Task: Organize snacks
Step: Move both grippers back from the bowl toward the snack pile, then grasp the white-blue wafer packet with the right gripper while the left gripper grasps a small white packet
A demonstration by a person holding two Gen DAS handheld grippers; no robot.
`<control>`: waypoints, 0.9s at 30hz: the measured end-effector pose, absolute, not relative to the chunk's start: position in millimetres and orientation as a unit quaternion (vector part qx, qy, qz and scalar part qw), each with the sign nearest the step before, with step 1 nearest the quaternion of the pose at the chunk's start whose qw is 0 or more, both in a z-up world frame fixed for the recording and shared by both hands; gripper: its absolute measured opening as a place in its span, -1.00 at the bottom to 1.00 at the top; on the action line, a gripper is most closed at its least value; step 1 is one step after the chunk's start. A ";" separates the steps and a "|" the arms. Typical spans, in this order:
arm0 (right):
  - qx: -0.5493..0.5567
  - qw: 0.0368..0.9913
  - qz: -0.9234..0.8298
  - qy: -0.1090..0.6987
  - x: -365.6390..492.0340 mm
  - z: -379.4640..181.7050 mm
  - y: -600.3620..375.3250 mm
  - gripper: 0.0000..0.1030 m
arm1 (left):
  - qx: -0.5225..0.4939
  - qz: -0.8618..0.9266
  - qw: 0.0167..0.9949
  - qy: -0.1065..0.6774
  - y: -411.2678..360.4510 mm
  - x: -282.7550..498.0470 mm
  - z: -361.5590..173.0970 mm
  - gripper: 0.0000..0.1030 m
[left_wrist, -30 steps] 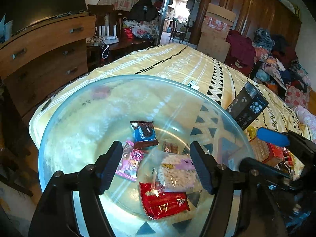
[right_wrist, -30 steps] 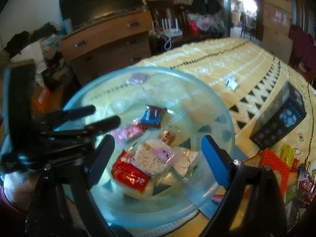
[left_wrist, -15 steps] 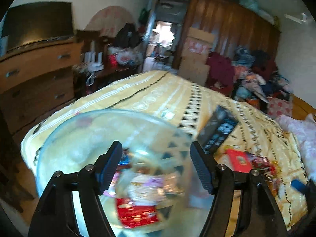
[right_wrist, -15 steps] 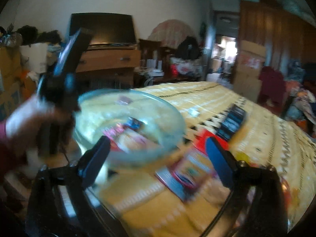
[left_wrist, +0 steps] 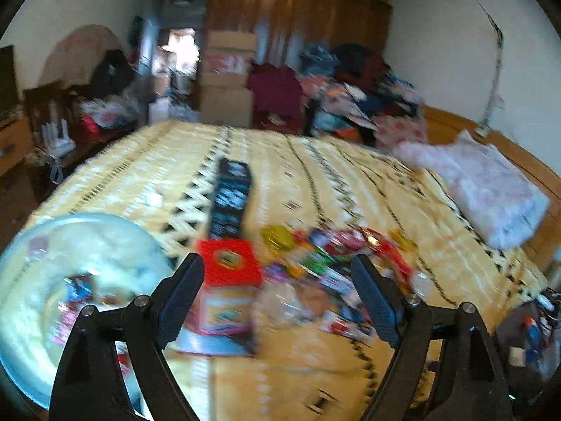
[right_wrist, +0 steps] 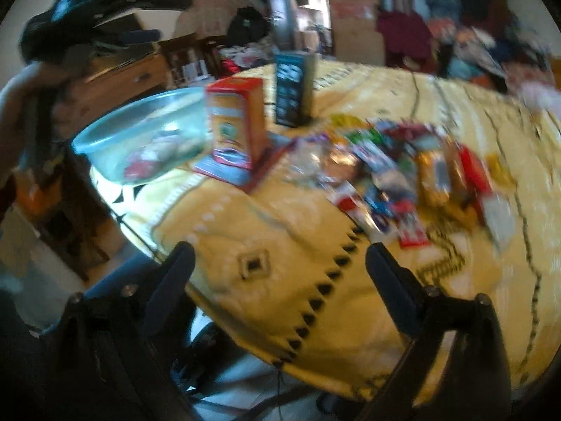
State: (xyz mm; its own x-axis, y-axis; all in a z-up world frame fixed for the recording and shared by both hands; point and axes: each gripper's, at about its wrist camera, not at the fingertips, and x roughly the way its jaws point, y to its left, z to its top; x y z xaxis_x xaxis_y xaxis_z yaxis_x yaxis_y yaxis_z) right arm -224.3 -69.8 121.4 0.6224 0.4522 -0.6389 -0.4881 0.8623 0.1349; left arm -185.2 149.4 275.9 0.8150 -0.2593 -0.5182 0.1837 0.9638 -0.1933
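Observation:
A clear glass bowl [left_wrist: 42,245] [right_wrist: 115,133] with several snack packets in it sits at the bed's near left corner. A pile of loose snack packets [left_wrist: 326,256] [right_wrist: 403,172] lies on the yellow bedspread to its right. My left gripper [left_wrist: 277,298] is open and empty, raised above the bed facing the pile. My right gripper [right_wrist: 280,277] is open and empty, pulled back over the bed's near edge. The left gripper also shows in the right wrist view [right_wrist: 87,10], held high. Both views are blurred.
A red and orange box [left_wrist: 224,280] [right_wrist: 235,119] stands on a flat packet between bowl and pile. A black box [left_wrist: 229,203] [right_wrist: 292,87] stands behind it. A pink pillow [left_wrist: 484,189] lies far right. A wooden dresser [right_wrist: 115,84] stands left of the bed.
Both grippers have pulled back from the bowl and swung right. The bowl has slid to the left of both views and the snack pile has come into view.

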 end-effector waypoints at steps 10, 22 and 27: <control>0.007 0.878 0.259 0.403 -166.5 68.4 -114.7 0.22 | -0.076 -0.145 0.926 0.340 112.5 -173.3 244.7 0.68; -0.112 0.820 0.284 0.485 -50.8 25.2 -62.1 0.22 | -0.082 -0.176 0.898 0.396 115.5 -159.3 187.2 0.68; -0.111 0.829 0.271 0.477 -52.5 29.4 -59.4 -0.35 | -0.084 -0.178 0.894 0.402 114.9 -156.6 179.8 0.68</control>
